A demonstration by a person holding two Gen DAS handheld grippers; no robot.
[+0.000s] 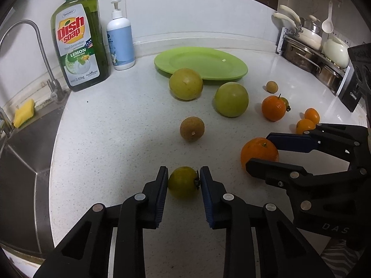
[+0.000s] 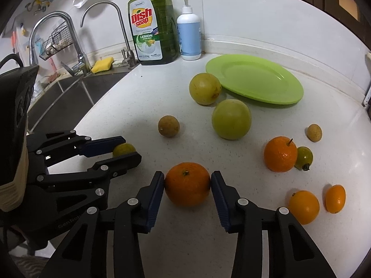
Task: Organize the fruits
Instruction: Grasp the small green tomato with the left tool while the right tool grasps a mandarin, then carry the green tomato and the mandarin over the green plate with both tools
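My left gripper [image 1: 183, 180] is shut on a small yellow-green tomato [image 1: 183, 181] that rests on the white counter; it also shows in the right wrist view [image 2: 124, 150]. My right gripper [image 2: 187, 184] is shut on a large orange [image 2: 187, 183], also on the counter, seen in the left wrist view [image 1: 258, 151]. An empty green plate [image 1: 218, 58] [image 2: 273, 92] lies at the back. Two big green-yellow fruits [image 2: 204, 88] [image 2: 231, 119], two brown longans [image 2: 168, 126] [image 2: 314, 132], another orange [image 2: 280, 153], a green tomato [image 2: 304, 158] and two kumquats [image 2: 303, 206] [image 2: 335, 198] lie loose.
A dish soap bottle [image 2: 151, 26] and a white pump bottle [image 2: 189, 34] stand at the back by the wall. A sink [image 2: 69, 88] with taps and a yellow sponge [image 2: 102, 64] lies to the left. A rack with pots [image 1: 308, 48] stands at the right.
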